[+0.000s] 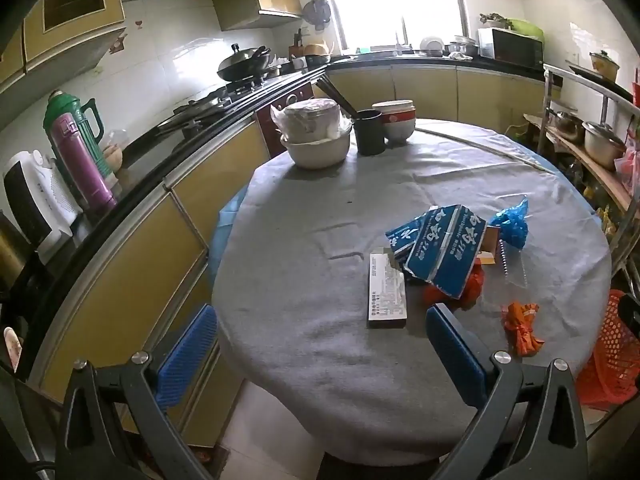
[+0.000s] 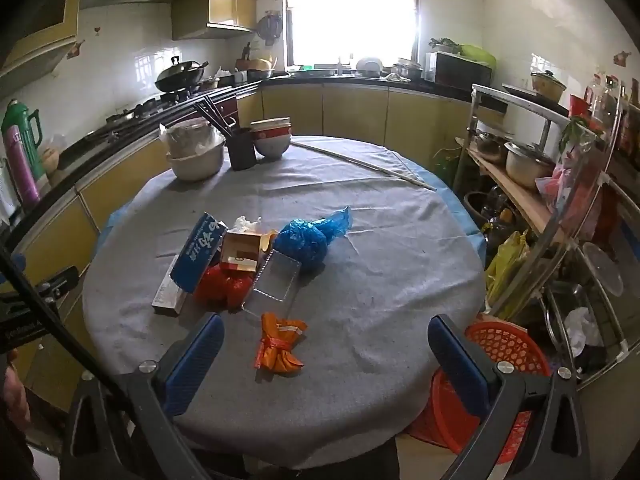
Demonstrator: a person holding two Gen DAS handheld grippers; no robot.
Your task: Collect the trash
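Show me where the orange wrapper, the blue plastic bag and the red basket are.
orange wrapper [image 2: 279, 346]: right wrist view, on its tied middle.
blue plastic bag [image 2: 302, 242]: right wrist view, on its crumpled body.
red basket [image 2: 506, 346]: right wrist view, on its mesh rim.

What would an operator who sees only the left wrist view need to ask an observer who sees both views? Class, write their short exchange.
Operator: Is any trash hidden behind the blue box?
Observer: Yes, a crumpled white tissue lies just behind it.
Operator: I only see a sliver of the red basket. Is it usable?
Observer: Its round mouth faces up, low beside the table at the near right edge.
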